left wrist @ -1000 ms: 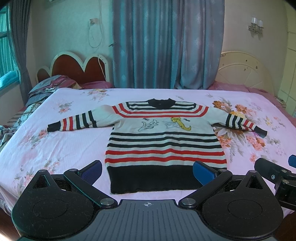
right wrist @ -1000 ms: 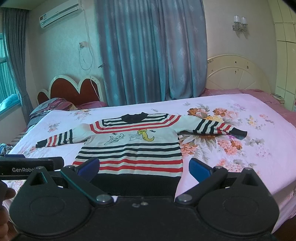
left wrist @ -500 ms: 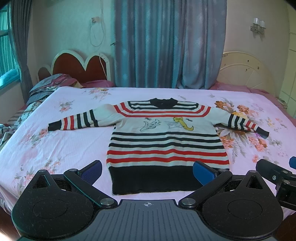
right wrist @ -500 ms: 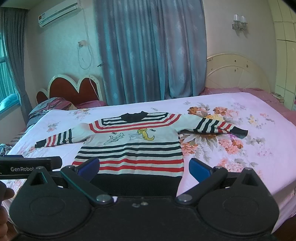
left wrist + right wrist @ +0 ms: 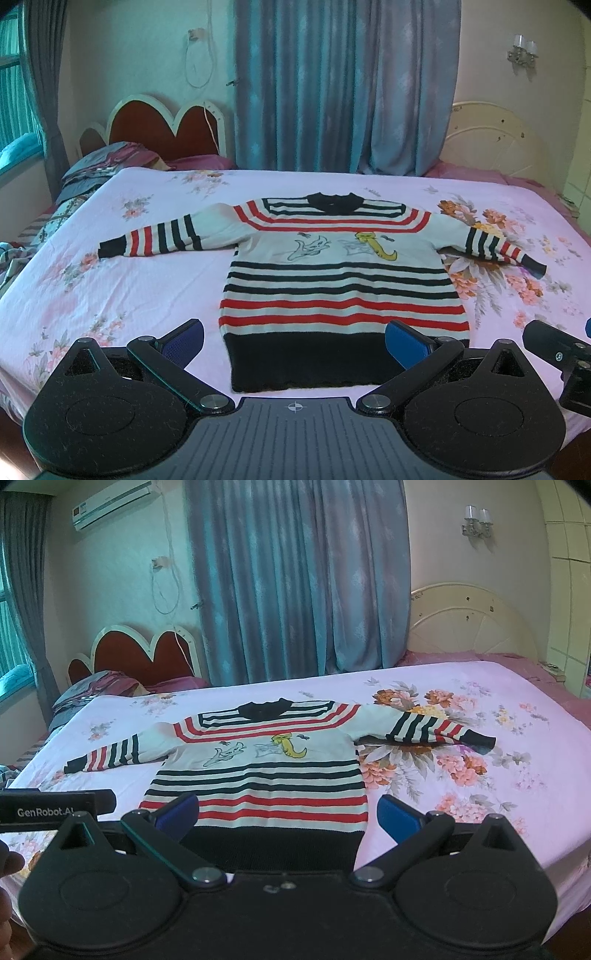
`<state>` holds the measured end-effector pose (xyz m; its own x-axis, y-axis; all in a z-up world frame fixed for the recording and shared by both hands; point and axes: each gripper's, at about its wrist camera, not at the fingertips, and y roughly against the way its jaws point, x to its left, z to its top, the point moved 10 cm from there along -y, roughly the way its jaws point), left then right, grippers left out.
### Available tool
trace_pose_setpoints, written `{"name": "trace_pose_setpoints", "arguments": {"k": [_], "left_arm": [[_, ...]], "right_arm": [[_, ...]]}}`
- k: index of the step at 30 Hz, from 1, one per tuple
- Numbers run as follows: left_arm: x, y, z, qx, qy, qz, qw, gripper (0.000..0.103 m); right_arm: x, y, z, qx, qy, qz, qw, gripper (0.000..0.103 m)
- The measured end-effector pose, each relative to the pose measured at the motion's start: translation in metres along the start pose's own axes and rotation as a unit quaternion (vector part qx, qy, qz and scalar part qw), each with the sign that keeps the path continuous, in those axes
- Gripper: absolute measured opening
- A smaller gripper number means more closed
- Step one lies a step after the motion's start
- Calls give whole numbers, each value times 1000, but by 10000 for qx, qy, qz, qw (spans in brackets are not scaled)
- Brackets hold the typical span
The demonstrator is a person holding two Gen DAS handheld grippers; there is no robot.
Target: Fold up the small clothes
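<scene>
I hold the left tool [image 5: 293, 341] and right tool [image 5: 288, 818] wide open, gripping nothing, above the hem of the striped knit sweater [image 5: 340, 280]. If I pinch too deep, I risk catching the pink floral bedsheet [image 5: 110, 288] and dragging it into the fold.

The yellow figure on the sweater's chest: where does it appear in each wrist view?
Left wrist view: the yellow figure is right of centre, at mid-height.
Right wrist view: the yellow figure is near the centre, slightly above mid-height.
Shared landmark: the sweater's black collar, up and left of it in both.
</scene>
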<state>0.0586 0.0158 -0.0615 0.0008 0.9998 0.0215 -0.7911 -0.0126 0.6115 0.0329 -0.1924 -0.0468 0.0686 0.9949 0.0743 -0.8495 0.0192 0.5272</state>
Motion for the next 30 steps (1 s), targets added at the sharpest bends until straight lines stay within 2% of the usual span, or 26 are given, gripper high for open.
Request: {"name": "trace_pose_setpoints", "arguments": {"k": [16, 30], "left_arm": [[14, -36, 12, 74, 21, 43, 10000, 103], [27, -90, 44, 125, -93, -73, 9999, 103]], "right_arm": [[-4, -32, 4, 116, -166, -196, 9996, 102], [-1, -76, 21, 179, -320, -455, 9983, 102]]}}
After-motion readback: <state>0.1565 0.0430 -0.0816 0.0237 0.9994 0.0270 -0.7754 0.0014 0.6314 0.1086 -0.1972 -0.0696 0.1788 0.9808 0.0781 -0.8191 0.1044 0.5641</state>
